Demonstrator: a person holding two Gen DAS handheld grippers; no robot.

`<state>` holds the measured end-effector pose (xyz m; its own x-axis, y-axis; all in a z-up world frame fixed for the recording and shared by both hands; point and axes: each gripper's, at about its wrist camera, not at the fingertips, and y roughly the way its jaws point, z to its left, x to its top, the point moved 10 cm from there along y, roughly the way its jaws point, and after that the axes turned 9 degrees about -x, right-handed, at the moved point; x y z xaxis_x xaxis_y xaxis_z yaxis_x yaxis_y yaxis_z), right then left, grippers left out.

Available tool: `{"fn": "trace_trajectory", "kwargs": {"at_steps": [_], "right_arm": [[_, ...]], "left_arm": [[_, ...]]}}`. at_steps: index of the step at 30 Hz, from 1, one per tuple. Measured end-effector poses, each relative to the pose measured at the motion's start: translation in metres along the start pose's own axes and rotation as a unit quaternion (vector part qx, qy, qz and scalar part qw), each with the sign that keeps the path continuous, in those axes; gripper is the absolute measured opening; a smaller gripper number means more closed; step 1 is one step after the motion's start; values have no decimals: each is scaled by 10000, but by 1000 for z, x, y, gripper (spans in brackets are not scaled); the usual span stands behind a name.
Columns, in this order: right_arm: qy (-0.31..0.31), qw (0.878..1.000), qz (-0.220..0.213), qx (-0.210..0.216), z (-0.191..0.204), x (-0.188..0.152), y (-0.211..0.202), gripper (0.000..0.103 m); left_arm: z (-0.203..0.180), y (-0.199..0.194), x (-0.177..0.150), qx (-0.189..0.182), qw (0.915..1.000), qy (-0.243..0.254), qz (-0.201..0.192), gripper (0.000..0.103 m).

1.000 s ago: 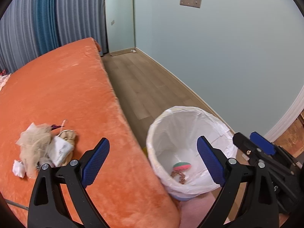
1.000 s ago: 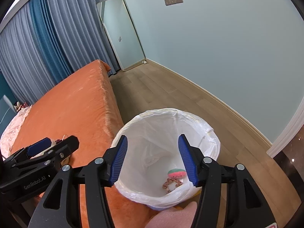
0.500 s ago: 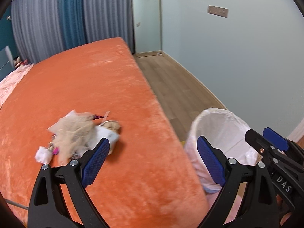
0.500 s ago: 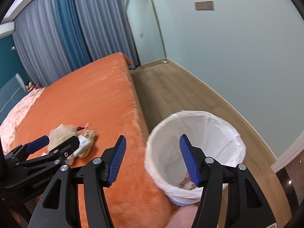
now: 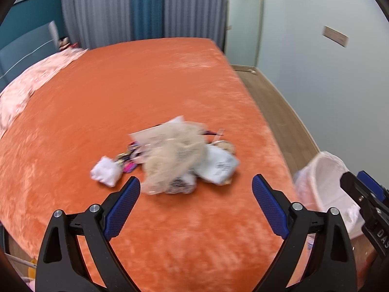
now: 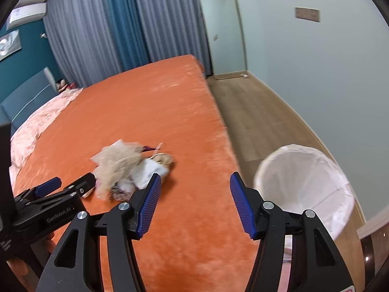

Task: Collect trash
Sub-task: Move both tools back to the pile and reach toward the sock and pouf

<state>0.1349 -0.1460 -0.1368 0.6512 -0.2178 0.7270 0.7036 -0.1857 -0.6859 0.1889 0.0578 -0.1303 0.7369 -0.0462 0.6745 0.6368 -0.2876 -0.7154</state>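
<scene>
A pile of trash (image 5: 175,155) lies on the orange bed (image 5: 145,85): beige netting, a white plastic pouch (image 5: 218,165), a crumpled white tissue (image 5: 105,174) and small coloured wrappers. The pile also shows in the right wrist view (image 6: 126,168). My left gripper (image 5: 195,203) is open and empty, just short of the pile. My right gripper (image 6: 194,203) is open and empty over the bed's edge, between the pile and the white-lined trash bin (image 6: 304,185). The bin shows at the right edge of the left wrist view (image 5: 325,189).
A wood floor (image 6: 255,116) runs between the bed and the pale wall. A tall mirror (image 6: 223,29) leans at the far end. Grey and blue curtains (image 5: 145,7) hang behind the bed. A pink blanket (image 5: 31,82) lies at the bed's left.
Both grippers have swung left, away from above the bin and toward the trash pile on the bed. Both stayed open and empty.
</scene>
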Motion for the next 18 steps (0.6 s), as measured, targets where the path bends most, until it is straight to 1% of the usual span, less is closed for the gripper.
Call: {"fn": "trace_trajectory", "kwargs": {"at_steps": [5, 10, 14, 18], "right_arm": [[-185, 9991, 144, 347, 47, -5, 10, 58], [-357, 9964, 336, 694, 95, -10, 31, 58], [-465, 9939, 485, 878, 128, -14, 53, 58], [-418, 9913, 685, 1042, 156, -16, 79, 58]], "left_arm": [[56, 4, -6, 317, 9987, -381, 77, 89], [111, 13, -14, 635, 9952, -727, 177, 89], [147, 25, -18, 772, 9924, -916, 269, 89], [177, 48, -21, 765, 9901, -1099, 417, 89]]}}
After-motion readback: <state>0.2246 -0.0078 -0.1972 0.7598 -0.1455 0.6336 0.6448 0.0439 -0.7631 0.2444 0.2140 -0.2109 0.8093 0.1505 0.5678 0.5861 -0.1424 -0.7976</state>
